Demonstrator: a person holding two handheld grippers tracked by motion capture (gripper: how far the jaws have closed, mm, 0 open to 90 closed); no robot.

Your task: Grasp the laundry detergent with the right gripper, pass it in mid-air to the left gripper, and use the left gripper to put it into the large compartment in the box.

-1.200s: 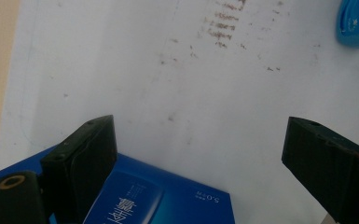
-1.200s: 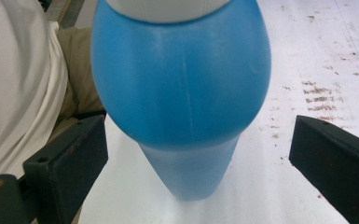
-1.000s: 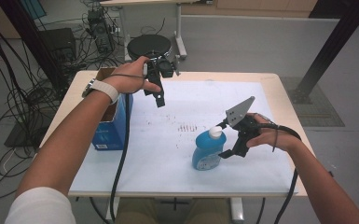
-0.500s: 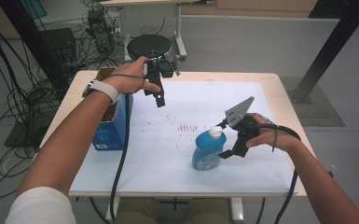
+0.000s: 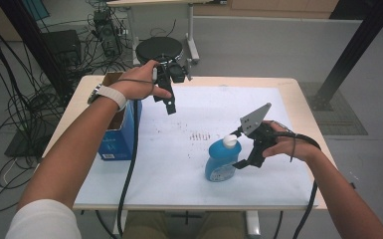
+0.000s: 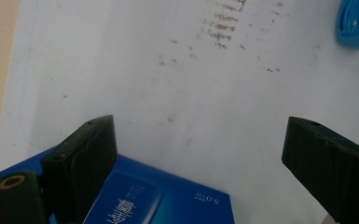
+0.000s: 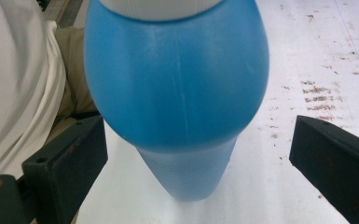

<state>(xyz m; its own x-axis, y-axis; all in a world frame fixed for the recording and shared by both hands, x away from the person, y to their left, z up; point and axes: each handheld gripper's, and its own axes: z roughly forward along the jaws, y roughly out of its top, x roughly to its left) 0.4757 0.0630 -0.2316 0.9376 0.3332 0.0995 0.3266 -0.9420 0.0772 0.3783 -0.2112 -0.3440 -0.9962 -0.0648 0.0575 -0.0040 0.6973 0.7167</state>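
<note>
The blue bottle (image 5: 222, 160) with its white cap (image 5: 230, 141) stands upright on the white sheet (image 5: 179, 154) that covers the desk (image 5: 298, 94), toward the near right part of it. In the right gripper view the bottle's (image 7: 177, 93) rounded blue body sits between the 2 black jaws, which stand wide apart with a clear gap on each side, so nothing is gripped; the cap (image 7: 161, 7) shows at the top edge.

The right tool (image 5: 239, 149) is held just beside the bottle on its right, jaws spread and pointing at it, with the grey three-cornered plate (image 5: 255, 118) tilted up above the right hand (image 5: 286, 144). A cable (image 5: 311, 199) trails back along the forearm.

A patch of brown smudges (image 5: 199, 135) marks the sheet just behind the bottle; the same marks (image 6: 224, 28) appear in the left gripper view.

The left tool (image 5: 169, 102) hangs above the far left part of the desk, well apart from the bottle, held by the left hand (image 5: 139, 84) with its jaws pointing down. In the left gripper view its 2 jaws stand wide open with nothing between them but the sheet and a corner of the blue box (image 6: 168, 200). That blue box (image 5: 119, 134) stands at the left edge of the desk, below the left forearm. An edge of the bottle (image 6: 356, 23) shows at the upper right corner of that view.
</note>
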